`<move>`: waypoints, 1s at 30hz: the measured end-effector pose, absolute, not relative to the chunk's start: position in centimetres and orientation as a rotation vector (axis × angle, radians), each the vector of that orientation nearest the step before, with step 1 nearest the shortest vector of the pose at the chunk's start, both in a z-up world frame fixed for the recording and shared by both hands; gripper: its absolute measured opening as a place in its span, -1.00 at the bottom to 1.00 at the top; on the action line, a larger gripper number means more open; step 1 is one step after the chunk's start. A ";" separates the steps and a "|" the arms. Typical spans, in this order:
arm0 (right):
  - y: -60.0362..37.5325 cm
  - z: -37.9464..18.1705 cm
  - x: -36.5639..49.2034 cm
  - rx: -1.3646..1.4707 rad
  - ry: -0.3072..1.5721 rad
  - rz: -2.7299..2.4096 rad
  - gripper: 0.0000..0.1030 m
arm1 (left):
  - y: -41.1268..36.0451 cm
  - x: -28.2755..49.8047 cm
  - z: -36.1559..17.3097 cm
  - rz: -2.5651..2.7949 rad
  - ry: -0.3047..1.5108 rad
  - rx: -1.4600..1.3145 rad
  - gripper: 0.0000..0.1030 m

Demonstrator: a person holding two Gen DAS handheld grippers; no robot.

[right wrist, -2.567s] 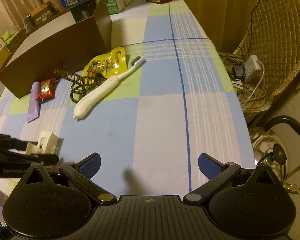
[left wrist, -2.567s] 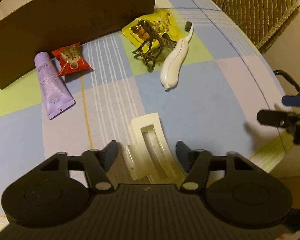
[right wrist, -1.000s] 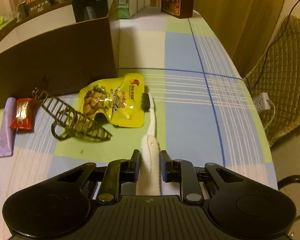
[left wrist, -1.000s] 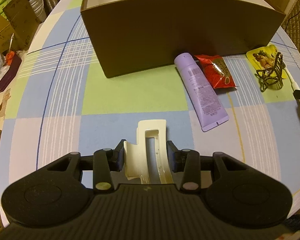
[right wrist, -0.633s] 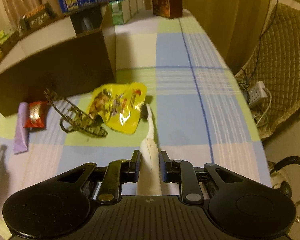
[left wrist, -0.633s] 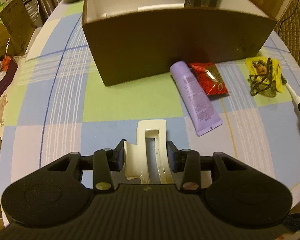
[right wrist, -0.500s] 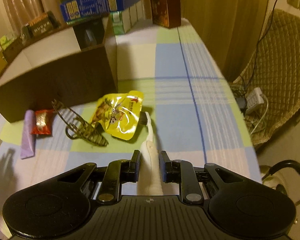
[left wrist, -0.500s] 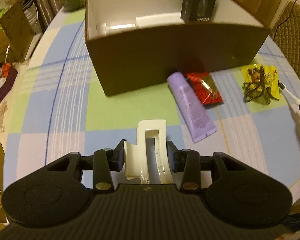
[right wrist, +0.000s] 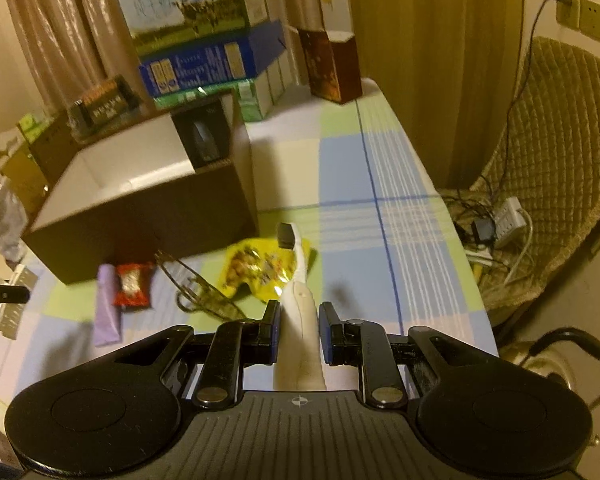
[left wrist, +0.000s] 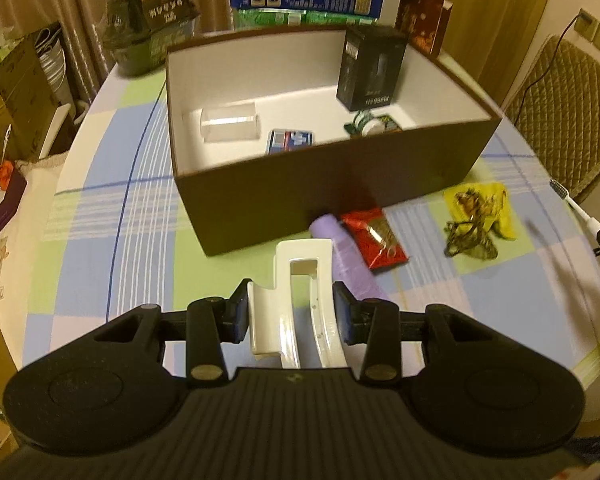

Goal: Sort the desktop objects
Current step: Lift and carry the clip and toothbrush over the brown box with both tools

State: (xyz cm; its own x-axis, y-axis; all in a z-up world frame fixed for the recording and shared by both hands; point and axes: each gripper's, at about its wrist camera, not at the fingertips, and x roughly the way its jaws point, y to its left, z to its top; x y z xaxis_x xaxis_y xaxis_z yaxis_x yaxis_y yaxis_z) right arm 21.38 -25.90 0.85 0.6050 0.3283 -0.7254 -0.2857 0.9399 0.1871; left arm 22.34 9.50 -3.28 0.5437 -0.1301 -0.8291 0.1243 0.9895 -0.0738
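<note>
Checked counter [left wrist: 100,208]: both items now lifted clear. Left gripper [left wrist: 291,316] fingers clamped on white clip [left wrist: 300,280]; right gripper [right wrist: 299,334] fingers clamped on toothbrush [right wrist: 300,300]. Open brown box [left wrist: 340,184] ahead has come into view; deposit judged next.

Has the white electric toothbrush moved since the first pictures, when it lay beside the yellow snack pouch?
Yes. The toothbrush is clamped in the right gripper and lifted off the tablecloth, its head above the yellow pouch, which stayed put.
</note>
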 end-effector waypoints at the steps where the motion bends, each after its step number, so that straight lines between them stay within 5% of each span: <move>1: -25.8 1.2 21.5 0.060 0.844 0.368 -0.67 | 9.5 22.5 -3.0 -0.152 0.978 -0.006 -0.30; 30: -11.1 5.0 31.9 0.054 0.715 0.700 -0.67 | 9.7 33.4 1.6 -0.122 0.828 -0.009 -0.30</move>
